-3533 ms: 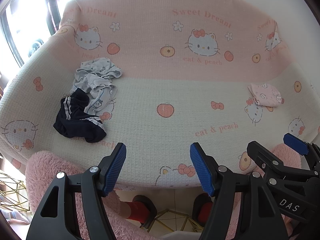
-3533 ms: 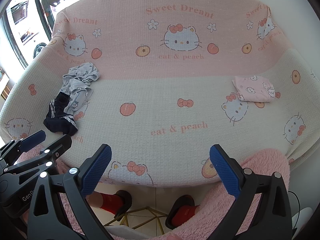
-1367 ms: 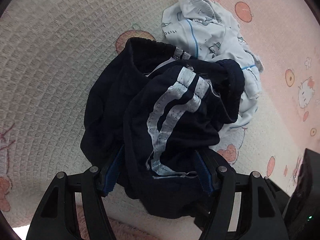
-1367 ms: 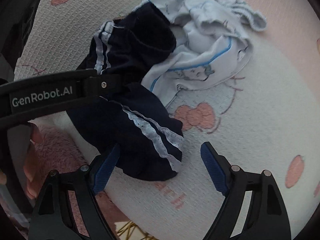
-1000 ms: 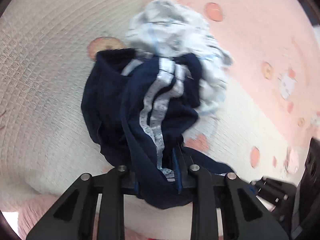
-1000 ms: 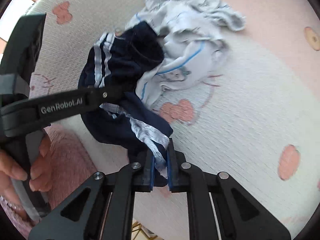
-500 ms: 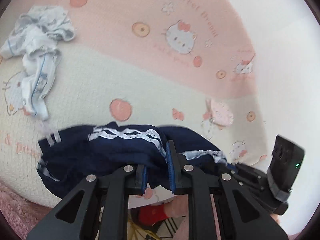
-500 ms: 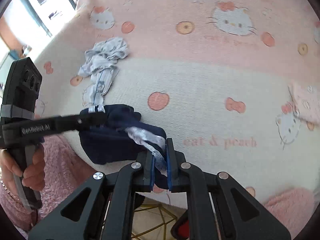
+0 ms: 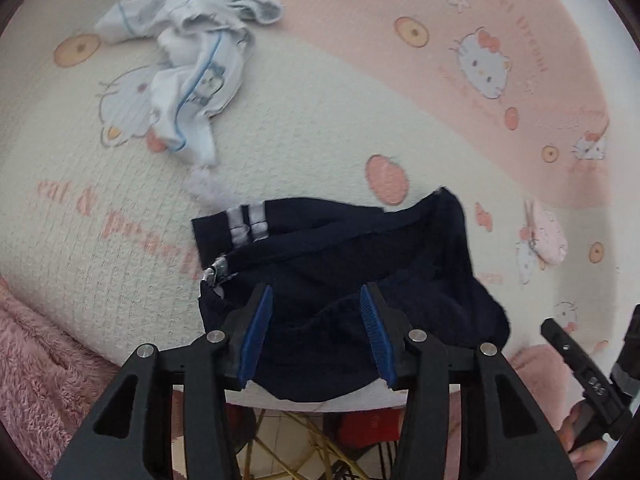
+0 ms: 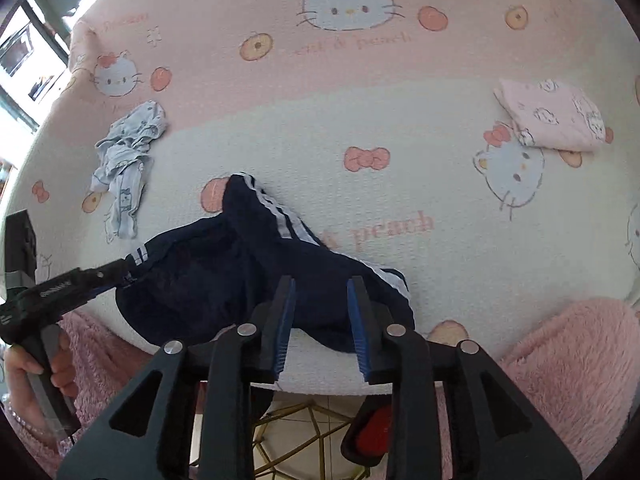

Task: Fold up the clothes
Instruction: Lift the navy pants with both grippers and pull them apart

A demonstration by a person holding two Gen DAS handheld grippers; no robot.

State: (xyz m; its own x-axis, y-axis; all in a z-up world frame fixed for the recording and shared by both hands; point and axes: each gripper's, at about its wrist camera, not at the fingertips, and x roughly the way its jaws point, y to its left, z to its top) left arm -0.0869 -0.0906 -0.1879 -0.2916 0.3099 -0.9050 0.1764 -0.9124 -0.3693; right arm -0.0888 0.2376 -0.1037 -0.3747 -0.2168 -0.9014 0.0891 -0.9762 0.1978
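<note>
**Navy shorts laid at the near edge, both grippers parted**

1. Cover (image 10: 460, 264). A waffle-weave cover, cream below and pink above, fills both views. It serves as the work surface.

2. Shorts (image 10: 208, 280). The navy shorts with white side stripes lie at the near edge, at 6 o'clock in both views. They are spread wide but not flat: the cloth is rumpled, one striped edge runs up toward 11 o'clock in the right view, and the near hem hangs slightly past the cover edge. No fold is visible in them.

3. Pale garment (image 9: 192, 68). A crumpled white-and-blue piece lies at 11 o'clock in the left view, well apart from the shorts.

4. Pink garment (image 10: 552, 120). A small pink piece lies at 2 o'clock in the right view, folded into a neat rectangle.

5. Left gripper (image 9: 316, 332). Its jaws stand apart over the near part of the shorts, cloth between the pads but not pinched.

6. Right gripper (image 10: 322, 326). Its jaws stand apart, straddling the near hem by the striped corner, gripping nothing.

Step in hand (judgement): the shorts lie on clear surface with both grippers let go, which fits laying out ahead of folding.

Next move (judgement): flatten the rumples, then take one side at two points along its edge, pinching one layer set only, and carry it across so the striped seams align.
</note>
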